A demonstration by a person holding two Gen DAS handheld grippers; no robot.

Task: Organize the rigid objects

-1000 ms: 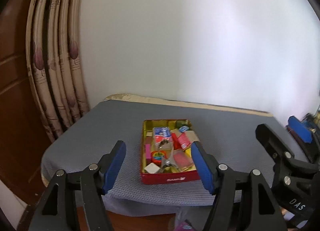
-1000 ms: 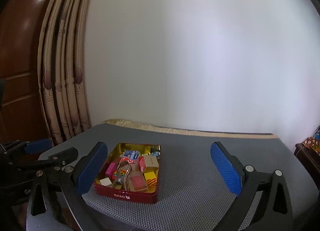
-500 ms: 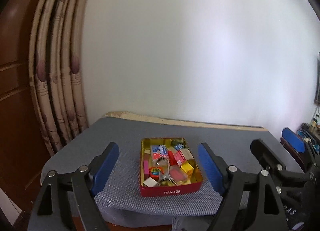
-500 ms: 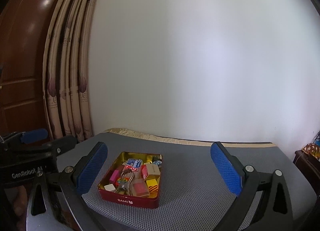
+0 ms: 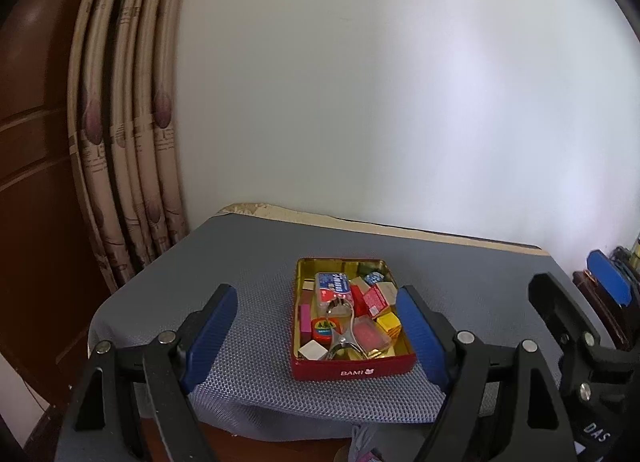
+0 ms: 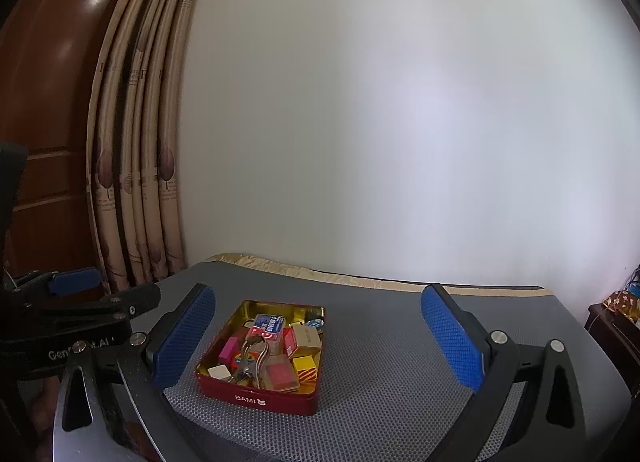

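- A red tin point(image 5: 352, 370) stands near the front edge of the table point(image 5: 256, 262), which is covered with a grey mesh mat. It is open at the top, and no lid is in view.
- The tin holds a jumble of small hard things: a blue and red packet point(image 5: 334, 286), a pink block point(image 5: 305, 318), a white cube point(image 5: 313, 350), a yellow cube point(image 5: 389, 322), a round orange badge point(image 5: 323, 327) and a pair of metal clippers point(image 5: 345, 336) lying across the rest. Everything of the task that can be seen lies inside the tin; none is on the mat beside it.
- The left tongs point(image 5: 316, 336) hang spread wide before the tin, pinching nothing.
- The right tongs point(image 6: 318, 340) are likewise spread wide and empty, with the tin low between their pads towards the left.
- My reading: this would fit things gathered into the tin and the tongs drawn back, or a tin waiting to be sorted out onto the mat. The pictures do not settle which.
- Any pick from here would call for a narrow, careful pinch, since the pieces lie packed and overlapping, with the clippers on top.
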